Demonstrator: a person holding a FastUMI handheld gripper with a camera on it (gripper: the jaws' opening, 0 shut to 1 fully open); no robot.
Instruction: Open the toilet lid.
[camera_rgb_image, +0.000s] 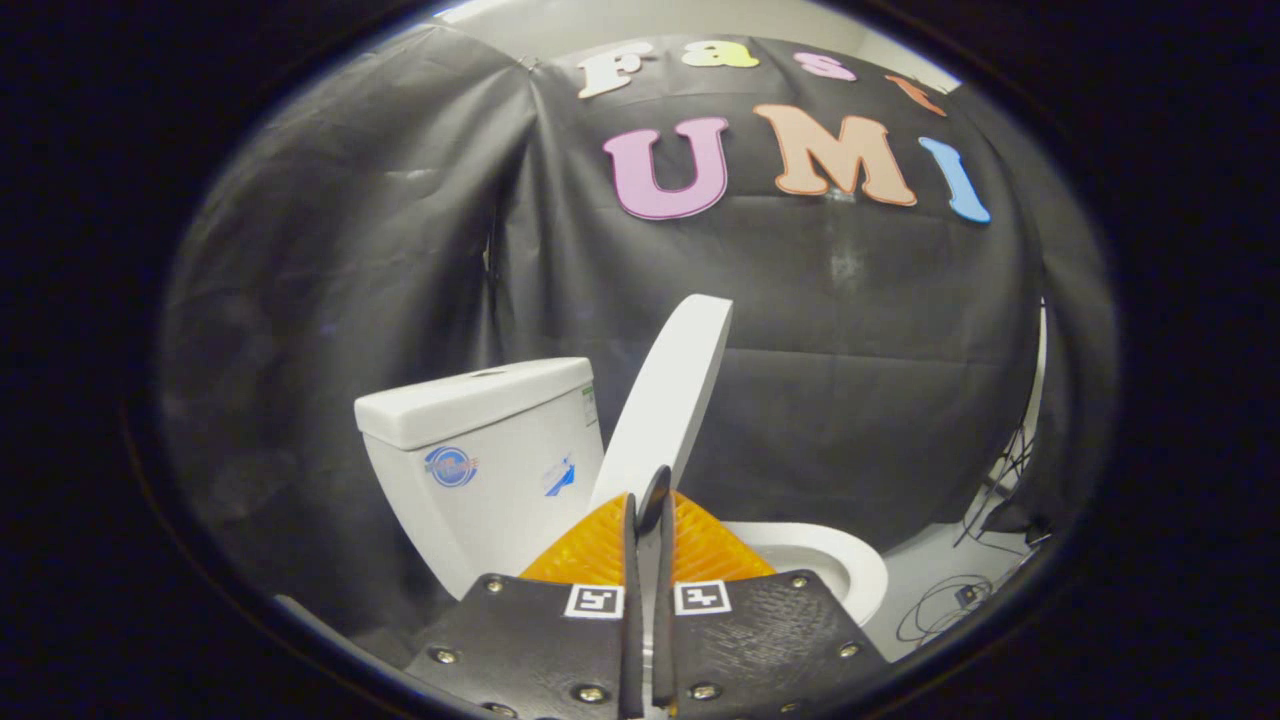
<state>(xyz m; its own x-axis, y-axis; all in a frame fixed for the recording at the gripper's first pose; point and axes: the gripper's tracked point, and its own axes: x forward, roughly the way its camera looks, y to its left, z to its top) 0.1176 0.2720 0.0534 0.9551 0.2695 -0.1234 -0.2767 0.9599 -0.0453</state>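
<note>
Pinching together with only a thin slit between them, the gripper's (647, 510) fingers clamped the lower edge of the toilet lid (668, 390), which stood raised and tilted toward the tank (480, 450). Beyond the fingers lay the seat rim (850, 570), then cables (945, 605) on the floor.

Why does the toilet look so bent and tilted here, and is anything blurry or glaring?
In the gripper view, the fisheye lens bows the white ceramic toilet tank and the raised white plastic toilet lid, so both lean; the gripper, fingers nearly closed on the lid's edge, is slightly soft from nearness; lighting is dim, with faint sheen on the black cloth wall; the white bowl rim appears brightest.
</note>
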